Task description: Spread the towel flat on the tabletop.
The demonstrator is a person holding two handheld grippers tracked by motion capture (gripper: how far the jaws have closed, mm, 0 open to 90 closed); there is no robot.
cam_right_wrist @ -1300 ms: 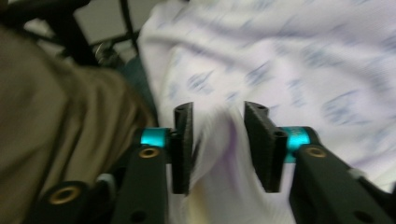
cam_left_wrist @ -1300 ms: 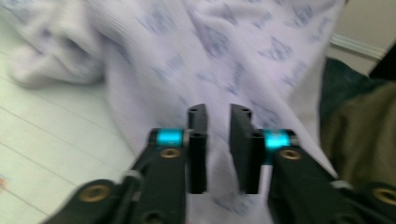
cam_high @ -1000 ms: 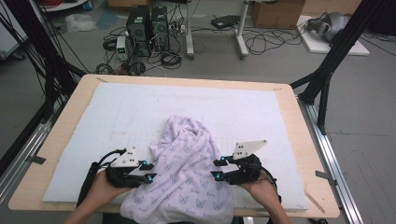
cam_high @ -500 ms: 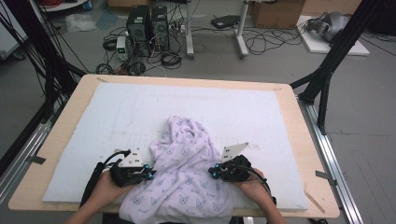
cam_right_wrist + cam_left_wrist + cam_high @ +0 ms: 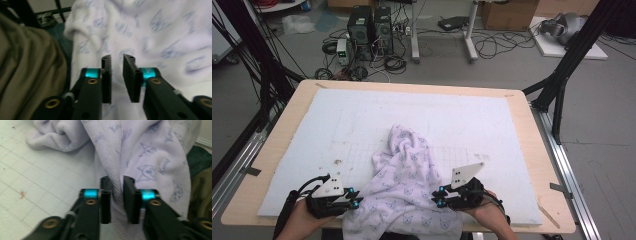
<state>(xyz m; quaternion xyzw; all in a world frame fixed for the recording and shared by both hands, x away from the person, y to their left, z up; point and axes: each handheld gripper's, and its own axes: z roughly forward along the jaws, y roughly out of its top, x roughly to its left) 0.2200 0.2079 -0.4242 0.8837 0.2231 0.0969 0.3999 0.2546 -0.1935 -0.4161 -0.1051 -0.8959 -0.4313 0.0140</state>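
Cloth (image 5: 404, 185) over table's near edge (image 5: 532, 229)

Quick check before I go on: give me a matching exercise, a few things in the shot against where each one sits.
Things:
1. left gripper
2. right gripper
3. printed cloth
4. white mat

Places:
A. covers most of the wooden table
B. bunched at the near middle, hanging over the near edge
C. at the cloth's left side
D. at the cloth's right side

Pairs: 1-C, 2-D, 3-B, 4-A
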